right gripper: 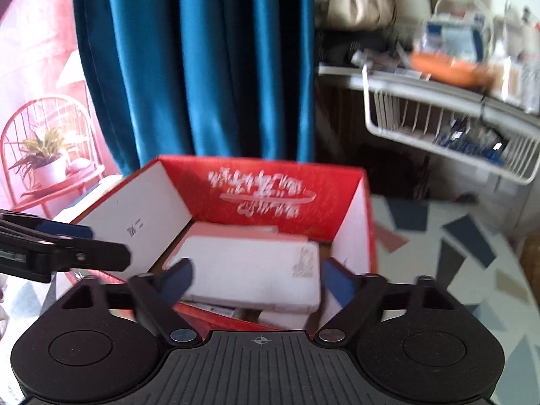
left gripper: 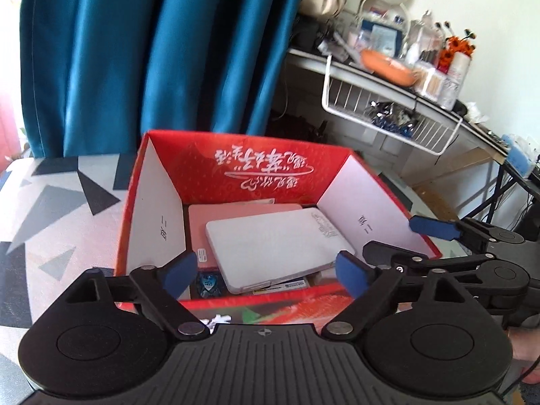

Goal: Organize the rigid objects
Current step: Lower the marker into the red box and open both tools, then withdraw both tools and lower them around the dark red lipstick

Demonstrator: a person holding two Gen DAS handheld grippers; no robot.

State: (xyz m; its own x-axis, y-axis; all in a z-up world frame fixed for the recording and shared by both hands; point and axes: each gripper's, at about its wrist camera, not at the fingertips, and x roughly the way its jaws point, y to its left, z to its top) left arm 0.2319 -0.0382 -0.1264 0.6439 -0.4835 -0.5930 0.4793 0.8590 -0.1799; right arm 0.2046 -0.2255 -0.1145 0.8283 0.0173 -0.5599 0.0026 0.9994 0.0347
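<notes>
With my left tool [left gripper: 265,275] and right tool [right gripper: 256,281] both spread wide and empty, the white case [left gripper: 273,243] lies flat in the red box [left gripper: 256,165] at frame centre; probably stiff, light, slippery, best pinched across its short edges.

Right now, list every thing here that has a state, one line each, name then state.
left gripper: open, nothing between its fingers.
right gripper: open, empty, above the box's near edge.
red box: open at the top, flaps upright, standing on the patterned table.
white case: lying flat in the box, on top of the pile.
pink case: flat, partly under the white case.
wire basket: hanging under the shelf, holding small things.
</notes>
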